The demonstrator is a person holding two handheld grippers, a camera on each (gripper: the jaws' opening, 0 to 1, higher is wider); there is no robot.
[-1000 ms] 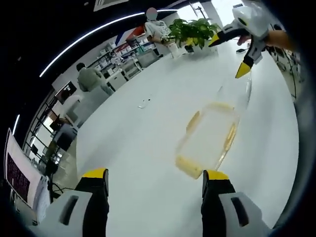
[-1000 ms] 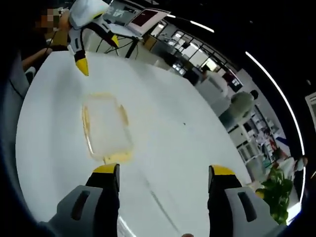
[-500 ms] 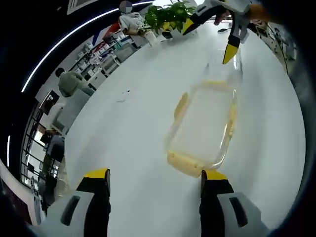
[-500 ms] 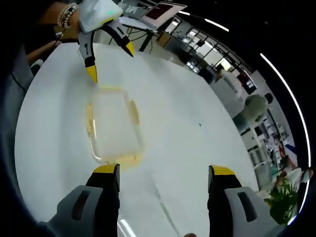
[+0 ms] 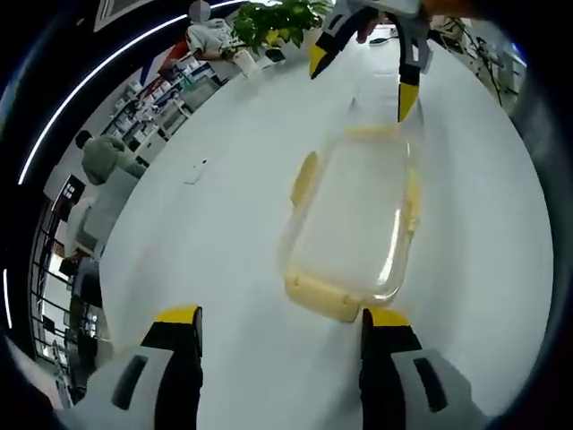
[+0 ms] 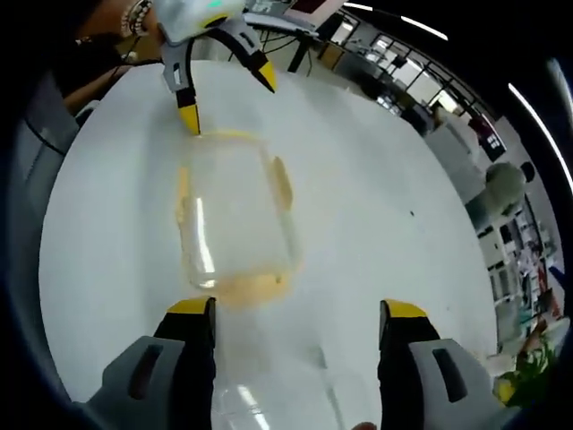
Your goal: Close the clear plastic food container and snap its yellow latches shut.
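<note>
A clear plastic container (image 5: 354, 215) with yellow latches (image 5: 320, 299) lies on the white table (image 5: 224, 242) just ahead of my left gripper (image 5: 282, 321), which is open and holds nothing. Its right jaw tip nearly meets the near yellow latch. My right gripper (image 5: 363, 73) hangs open over the container's far end. In the right gripper view the container (image 6: 235, 210) lies ahead of my right gripper (image 6: 297, 312), open, with the clear lid (image 6: 273, 394) showing faintly between its jaws. The left gripper (image 6: 228, 97) stands open at the opposite end.
The table (image 6: 358, 224) is broad, with free room on both sides of the container. A small dark speck (image 5: 193, 171) lies further out. A potted plant (image 5: 273, 20), shelving and seated people (image 5: 103, 157) are beyond the table's edge.
Both grippers have closed in on the container from opposite ends, so it looks larger in both views. Both stay open. The container itself has not moved.
</note>
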